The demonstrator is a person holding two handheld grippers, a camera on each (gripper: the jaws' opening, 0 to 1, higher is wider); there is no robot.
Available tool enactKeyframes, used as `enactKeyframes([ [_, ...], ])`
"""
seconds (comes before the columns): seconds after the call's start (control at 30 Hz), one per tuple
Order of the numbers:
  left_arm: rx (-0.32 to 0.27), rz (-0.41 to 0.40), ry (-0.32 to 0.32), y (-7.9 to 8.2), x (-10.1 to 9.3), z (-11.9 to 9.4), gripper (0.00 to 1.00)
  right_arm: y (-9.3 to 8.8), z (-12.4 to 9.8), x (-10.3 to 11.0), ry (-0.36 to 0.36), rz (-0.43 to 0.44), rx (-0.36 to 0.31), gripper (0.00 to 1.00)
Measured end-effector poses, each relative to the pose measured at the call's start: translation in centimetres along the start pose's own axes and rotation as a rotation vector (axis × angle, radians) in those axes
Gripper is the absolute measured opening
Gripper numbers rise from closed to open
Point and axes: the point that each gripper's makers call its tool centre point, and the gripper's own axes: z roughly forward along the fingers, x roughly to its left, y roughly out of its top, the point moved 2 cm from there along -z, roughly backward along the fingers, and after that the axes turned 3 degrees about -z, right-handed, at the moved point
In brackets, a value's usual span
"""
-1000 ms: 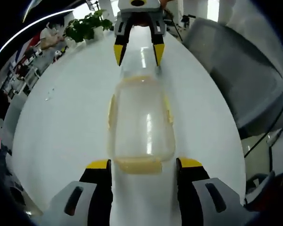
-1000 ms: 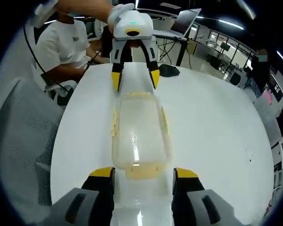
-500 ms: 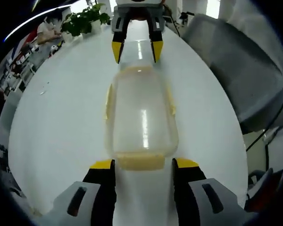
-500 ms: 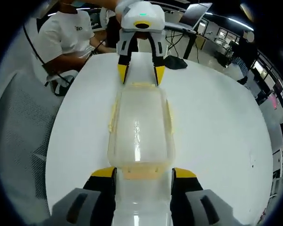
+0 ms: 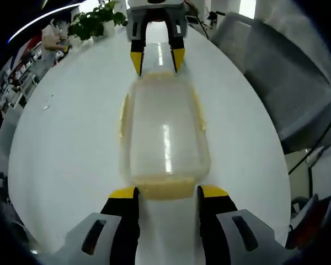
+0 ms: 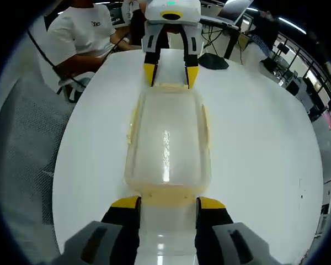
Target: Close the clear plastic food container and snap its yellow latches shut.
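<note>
A clear plastic container point(image 5: 164, 132) with its lid on lies lengthwise on the white table point(image 5: 60, 138), with yellow latches on its long sides point(image 5: 123, 113) and at each end. My left gripper point(image 5: 168, 193) is open, its jaws on either side of the near end latch point(image 5: 164, 190). At the far end, the right gripper point(image 5: 156, 59) straddles the opposite latch. In the right gripper view the same container point(image 6: 168, 138) runs away from my open right gripper point(image 6: 168, 203), which flanks its end latch point(image 6: 168, 196). The left gripper point(image 6: 170, 75) faces it from the far end.
A grey chair point(image 5: 281, 83) stands at the table's right edge, and a potted plant point(image 5: 94, 25) stands at the far end. A person in a white shirt point(image 6: 80, 38) sits beyond the table, near a dark object point(image 6: 214, 61). A mesh chair point(image 6: 22, 165) is close on the left.
Both grippers have moved in toward the container's ends, so it sits closer in each view. The gap between each pair of jaws has narrowed around the end latches.
</note>
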Motion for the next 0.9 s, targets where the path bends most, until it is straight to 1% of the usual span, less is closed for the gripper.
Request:
enactKeyframes([
  [0.07, 0.002, -0.004, 0.007, -0.02, 0.22, 0.03, 0.38, 0.09, 0.18, 0.05, 0.007, -0.01, 0.003, 0.37],
  [0.13, 0.005, -0.006, 0.008, 0.0, 0.23, 0.13, 0.38, 0.17, 0.31, -0.05, -0.004, -0.035, 0.014, 0.37],
  [0.23, 0.009, 0.004, 0.01, 0.13, 0.19, 0.14, 0.38, 0.17, 0.54, -0.05, -0.003, -0.032, 0.02, 0.38],
  [0.37, 0.012, -0.002, 0.008, 0.08, 0.26, 0.13, 0.38, 0.06, 0.56, -0.34, -0.005, -0.032, 0.024, 0.37],
  [0.53, 0.011, -0.032, 0.004, 0.16, 0.21, 0.29, 0.39, 0.2, 0.84, -0.62, -0.03, -0.036, 0.023, 0.37],
  [0.63, 0.02, -0.043, 0.004, 0.15, 0.25, 0.34, 0.39, 0.17, 0.87, -0.65, -0.031, -0.035, 0.027, 0.36],
  [0.67, 0.018, -0.068, 0.014, 0.17, 0.31, 0.34, 0.39, 0.16, 0.89, -0.66, -0.03, -0.034, 0.024, 0.36],
  [0.7, 0.018, -0.06, 0.01, 0.16, 0.28, 0.35, 0.39, 0.15, 0.92, -0.68, -0.03, -0.033, 0.021, 0.36],
  [0.77, 0.012, -0.082, 0.02, 0.16, 0.3, 0.38, 0.39, 0.17, 0.93, -0.66, -0.031, -0.03, 0.017, 0.36],
  [0.9, 0.018, -0.089, 0.028, 0.24, 0.17, 0.39, 0.39, 0.09, 0.93, -0.67, -0.035, -0.037, 0.016, 0.36],
])
